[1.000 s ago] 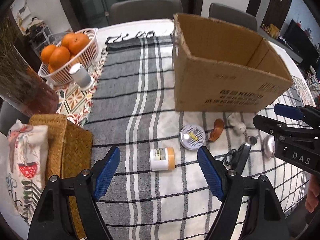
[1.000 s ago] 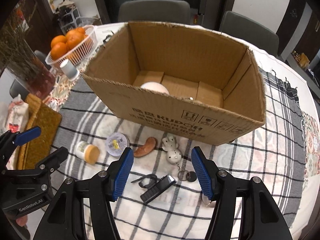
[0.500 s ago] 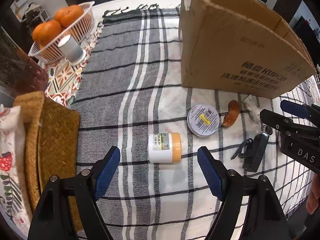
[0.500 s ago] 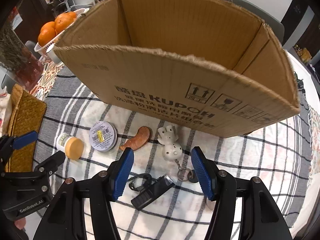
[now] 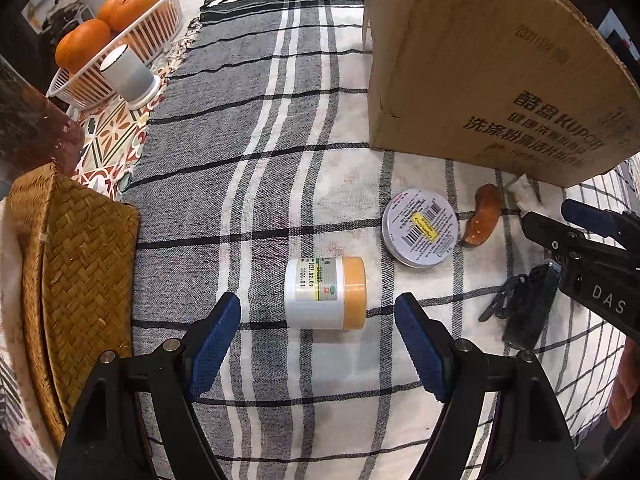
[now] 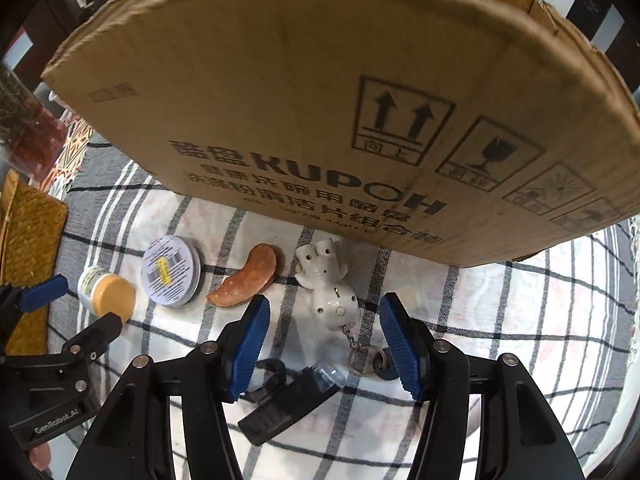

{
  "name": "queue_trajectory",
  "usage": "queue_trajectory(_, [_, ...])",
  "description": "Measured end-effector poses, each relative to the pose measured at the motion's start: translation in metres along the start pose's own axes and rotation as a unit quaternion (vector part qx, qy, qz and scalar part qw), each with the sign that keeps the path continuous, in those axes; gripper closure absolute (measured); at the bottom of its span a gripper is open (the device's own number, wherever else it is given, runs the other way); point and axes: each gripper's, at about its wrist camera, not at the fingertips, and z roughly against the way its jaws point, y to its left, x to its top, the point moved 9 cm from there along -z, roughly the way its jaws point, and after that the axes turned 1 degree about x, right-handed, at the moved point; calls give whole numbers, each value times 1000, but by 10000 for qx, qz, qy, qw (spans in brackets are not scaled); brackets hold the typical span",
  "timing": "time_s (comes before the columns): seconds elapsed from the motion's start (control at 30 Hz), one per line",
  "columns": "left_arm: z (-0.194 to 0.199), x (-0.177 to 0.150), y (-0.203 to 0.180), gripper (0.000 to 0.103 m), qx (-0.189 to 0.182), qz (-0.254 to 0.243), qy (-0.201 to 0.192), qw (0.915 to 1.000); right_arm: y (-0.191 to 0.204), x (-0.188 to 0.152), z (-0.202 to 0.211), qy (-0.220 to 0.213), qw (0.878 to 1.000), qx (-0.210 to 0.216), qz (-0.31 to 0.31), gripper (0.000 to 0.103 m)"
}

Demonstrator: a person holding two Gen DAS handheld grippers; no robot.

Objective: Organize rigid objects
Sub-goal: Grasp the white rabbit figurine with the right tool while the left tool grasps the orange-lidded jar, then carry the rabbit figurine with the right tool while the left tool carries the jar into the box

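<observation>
My left gripper (image 5: pixel 318 320) is open, low over the plaid cloth, with a white jar with an orange lid (image 5: pixel 325 293) lying on its side just ahead between the fingers. My right gripper (image 6: pixel 324 320) is open around a white ceramic figurine on a keychain (image 6: pixel 330 288). A round tin (image 5: pixel 419 233) (image 6: pixel 171 276), a brown curved piece (image 6: pixel 246 280) (image 5: pixel 482 220) and a black device with a strap (image 6: pixel 288 404) (image 5: pixel 526 308) lie nearby. The cardboard box (image 6: pixel 320 100) (image 5: pixel 480 60) stands just behind them.
A woven mat (image 5: pixel 76 276) lies at the left. A white basket of oranges (image 5: pixel 112 40) and a small grey cup (image 5: pixel 128 72) stand at the far left. A dark vase (image 6: pixel 28 136) stands by the table edge.
Both grippers have moved down and forward toward the table. The jar now sits close between the left fingers, and the figurine between the right fingers. Both stay open.
</observation>
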Motion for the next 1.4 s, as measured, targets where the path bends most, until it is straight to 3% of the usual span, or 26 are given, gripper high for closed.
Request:
queue_trajectory(0.33, [-16, 1, 2, 36, -52, 69, 145, 9999, -6, 1, -11, -41, 10000, -47, -53, 54])
queue_trajectory(0.47, [-24, 2, 1, 43, -165, 122, 226, 9995, -9, 0, -20, 39, 9999, 18, -118, 63])
queue_trajectory(0.57, [-29, 4, 2, 51, -199, 125, 248, 9994, -14, -1, -22, 65, 9998, 115, -178, 67])
queue_trajectory(0.63, [-31, 4, 0, 63, -192, 110, 239, 9995, -16, -3, -24, 47, 9998, 114, -182, 71])
queue_trajectory(0.97, [-15, 0, -16, 64, -308, -7, -33, 9995, -19, -15, -13, -150, 9997, 110, -168, 75])
queue_trajectory(1.4, [39, 11, -46, 64, -519, -257, -689, 9959, -28, -25, 49, -642, 9976, 158, -215, 75])
